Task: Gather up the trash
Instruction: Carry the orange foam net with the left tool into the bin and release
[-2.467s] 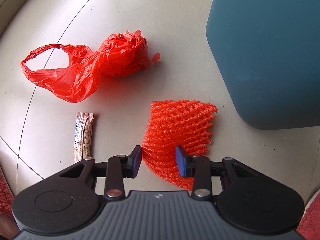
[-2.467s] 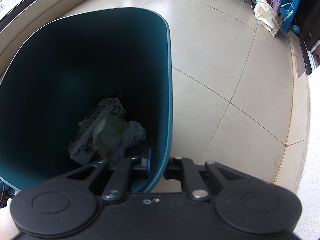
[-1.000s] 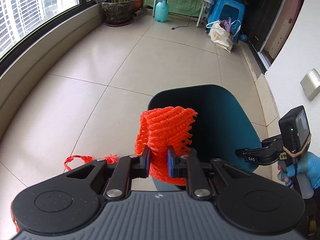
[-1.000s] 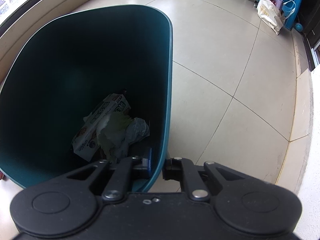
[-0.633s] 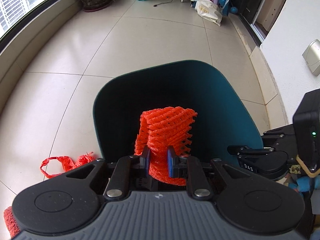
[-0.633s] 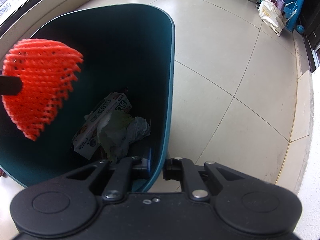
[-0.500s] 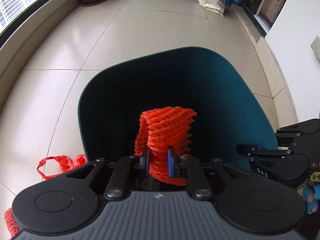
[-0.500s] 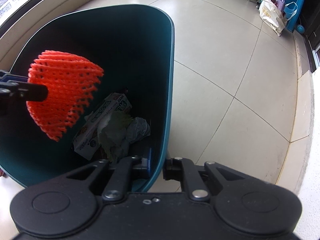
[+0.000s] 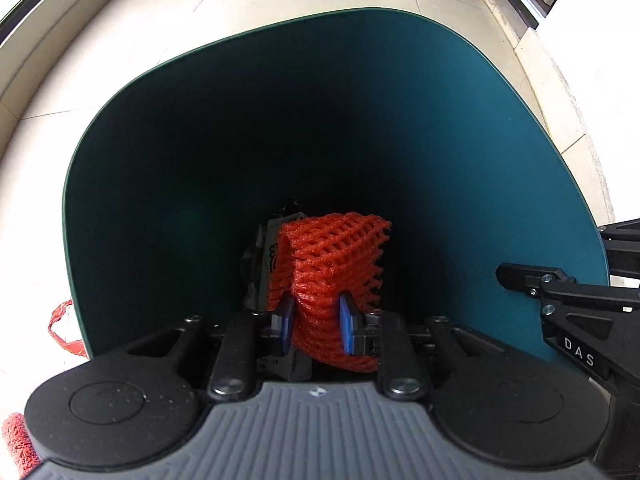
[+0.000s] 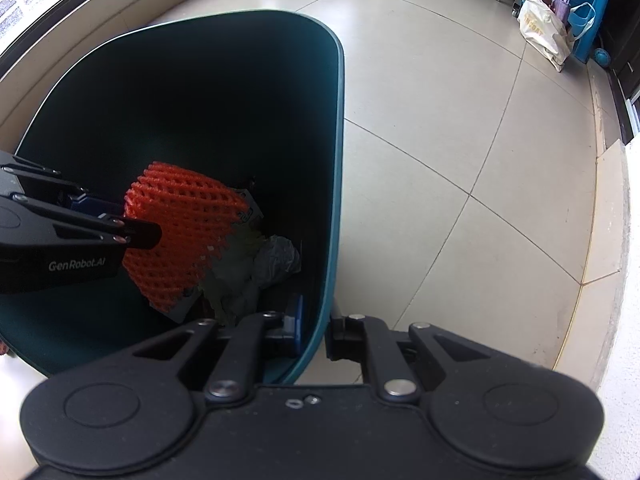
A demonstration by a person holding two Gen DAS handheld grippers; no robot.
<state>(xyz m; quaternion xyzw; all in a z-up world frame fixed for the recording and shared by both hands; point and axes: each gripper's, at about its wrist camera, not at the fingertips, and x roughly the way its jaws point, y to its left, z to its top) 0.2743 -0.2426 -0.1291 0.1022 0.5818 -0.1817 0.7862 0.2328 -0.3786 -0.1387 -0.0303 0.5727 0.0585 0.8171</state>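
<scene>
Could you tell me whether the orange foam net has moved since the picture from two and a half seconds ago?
Yes. The orange foam net has left the floor and now hangs inside the bin, between the just-opening pads of the left gripper.

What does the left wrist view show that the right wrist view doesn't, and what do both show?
Only the left wrist view: the left tool's blue pads flanking the orange foam net, and a red plastic bag on the floor.
Only the right wrist view: the right tool clamped on the bin's rim, crumpled paper, a blue stool.
Both: the teal bin, with the net inside it.
</scene>
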